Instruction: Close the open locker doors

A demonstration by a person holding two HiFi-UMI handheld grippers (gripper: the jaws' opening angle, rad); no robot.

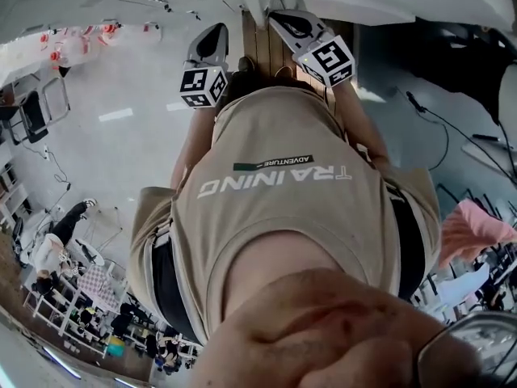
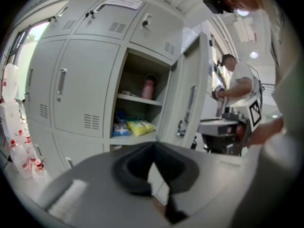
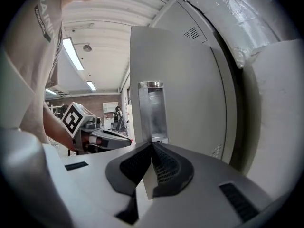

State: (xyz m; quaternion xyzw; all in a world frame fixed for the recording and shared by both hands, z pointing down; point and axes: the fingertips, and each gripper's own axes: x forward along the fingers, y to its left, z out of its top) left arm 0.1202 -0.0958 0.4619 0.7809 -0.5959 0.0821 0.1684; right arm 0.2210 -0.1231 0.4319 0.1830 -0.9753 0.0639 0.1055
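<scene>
In the head view, looks steeply down over a beige T-shirt (image 1: pixel 275 217) with white lettering across the chest. Shows the left hand-held gripper (image 1: pixel 212 45) and the right hand-held gripper (image 1: pixel 292 24) held up side by side beyond the shoulders, each carrying one of the marker cubes (image 1: pixel 202 86). Gives no clear sight of either pair of jaws from here.

In the left gripper view, presents the left hand-held gripper (image 2: pixel 153 145) clenched, jaws pressed together with nothing between them. Faces a bank of grey lockers (image 2: pixel 71 89), most of them shut. Reveals one open compartment (image 2: pixel 142 70) right of centre, its open locker door (image 2: pixel 190 99) swung out to the right. Displays a pink bottle (image 2: pixel 148 88) upright on the upper shelf, and a blue packet (image 2: pixel 120 127) beside a yellow packet (image 2: pixel 139 126) on the lower shelf. Catches the right hand-held gripper past the door's far edge, and a second person (image 2: pixel 237 80) farther back.

In the right gripper view, presents the right hand-held gripper (image 3: pixel 152 145) likewise clenched, jaws tip to tip and empty. Fills the middle with the grey outer face of the open locker door, upright and close ahead. Places the door's recessed metal handle (image 3: pixel 152 110) just above the jaw tips; cannot tell whether touching. Includes the left hand-held gripper at lower left, near, cube turned toward the camera.
</scene>
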